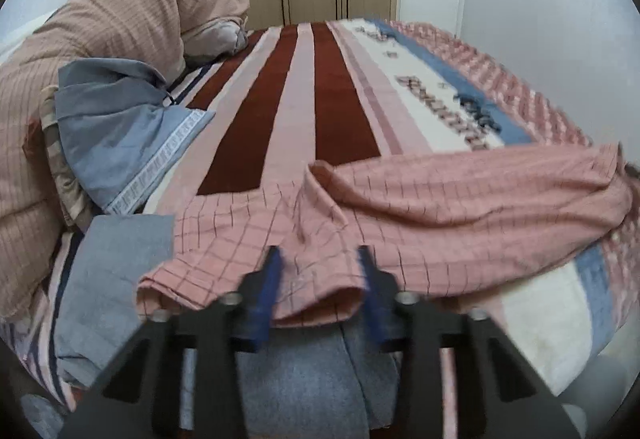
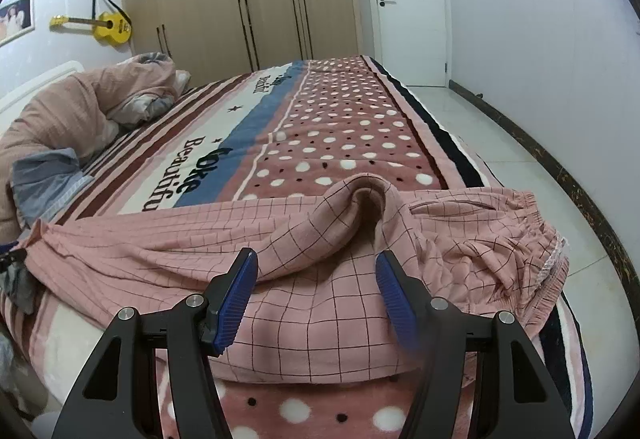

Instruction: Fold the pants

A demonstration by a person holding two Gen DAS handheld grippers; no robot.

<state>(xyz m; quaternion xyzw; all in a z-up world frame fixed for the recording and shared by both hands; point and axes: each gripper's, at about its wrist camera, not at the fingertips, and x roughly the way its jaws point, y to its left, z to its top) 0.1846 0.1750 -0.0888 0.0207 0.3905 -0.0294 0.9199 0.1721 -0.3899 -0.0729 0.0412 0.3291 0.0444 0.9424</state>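
Lying across: bed blanket (image 2: 352,111), pink checked pants (image 2: 320,303) spread along its near edge, long axis running left-right.
Waistband (image 2: 536,235): toward the right hand; leg hems (image 1: 256,291) toward the left hand.
Right gripper (image 2: 316,279): jaws wide apart, straddling seat fabric, pads not pressing.
Left gripper (image 1: 318,271): jaws narrower, hem bunched between them; grip uncertain.
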